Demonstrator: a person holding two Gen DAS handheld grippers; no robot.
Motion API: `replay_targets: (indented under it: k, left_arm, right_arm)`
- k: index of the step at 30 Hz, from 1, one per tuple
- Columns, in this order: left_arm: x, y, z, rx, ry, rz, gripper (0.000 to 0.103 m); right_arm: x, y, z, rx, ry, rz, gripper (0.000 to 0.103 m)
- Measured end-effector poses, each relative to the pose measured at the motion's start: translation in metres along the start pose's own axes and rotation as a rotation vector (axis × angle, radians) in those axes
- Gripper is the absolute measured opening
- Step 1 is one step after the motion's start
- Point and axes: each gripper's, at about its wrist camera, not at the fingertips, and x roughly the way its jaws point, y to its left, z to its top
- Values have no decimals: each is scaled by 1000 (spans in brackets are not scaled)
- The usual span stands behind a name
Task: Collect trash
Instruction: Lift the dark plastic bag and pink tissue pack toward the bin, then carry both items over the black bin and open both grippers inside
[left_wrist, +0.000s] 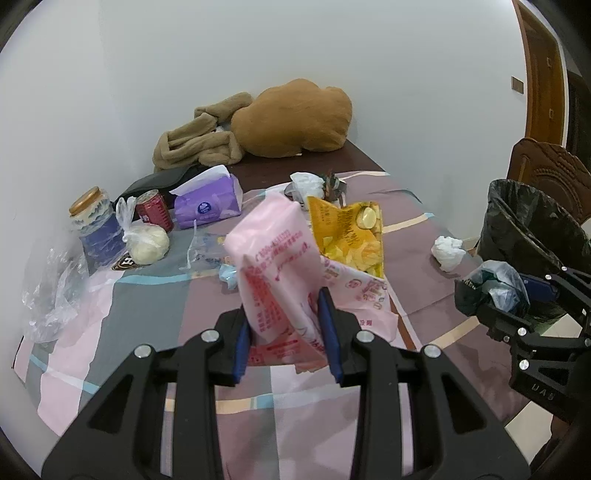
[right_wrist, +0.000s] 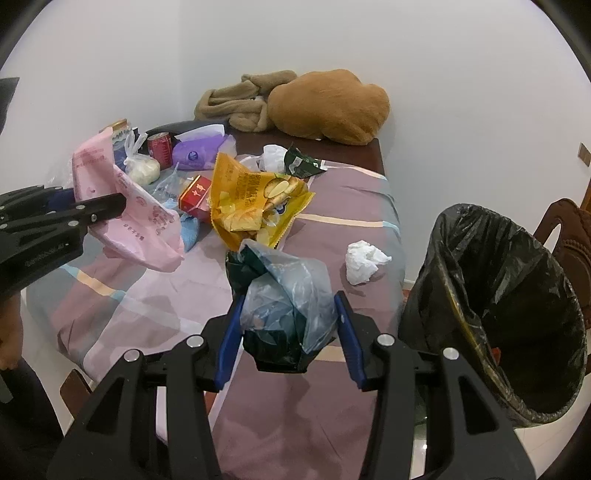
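Left wrist view: our left gripper (left_wrist: 287, 338) was clamped on the lower end of a pink wrapper (left_wrist: 275, 258), held above the table (left_wrist: 424, 295). Right wrist view: our right gripper (right_wrist: 290, 341) gripped a wad of plastic bags (right_wrist: 284, 306) beside the lined bin (right_wrist: 498, 295). Both loads looked light, soft and slippery (best pinched at a bunched fold).

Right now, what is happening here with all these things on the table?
A person is clearing trash with two handheld claws. The left claw is shut on a pink plastic package, lifted above the tablecloth. The right claw is shut on a bundle of crumpled plastic bags, near the black-lined trash bin. A yellow chip bag, a crumpled tissue, a red can and other litter lie on the table.
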Motion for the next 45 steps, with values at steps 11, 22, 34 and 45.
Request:
replay_targets:
  k: [11,22,34,45]
  left_arm:
    - [-13,-1,14,-58,-65,-6,35]
    - [-18,-63,53,-41,-121,-95,35]
    - [-12,-176,99,88,-140,-327,36]
    - [-4,-227,98,171,-147,-364,90]
  right_arm:
    - [-52,-31,10,20,-154,-103,48]
    - [-68,-156,-15,277,-135,-321,49]
    - [-97,-206,-46,387,-239,-328,84]
    - [-117,-219,-77,414,-235,-382,84]
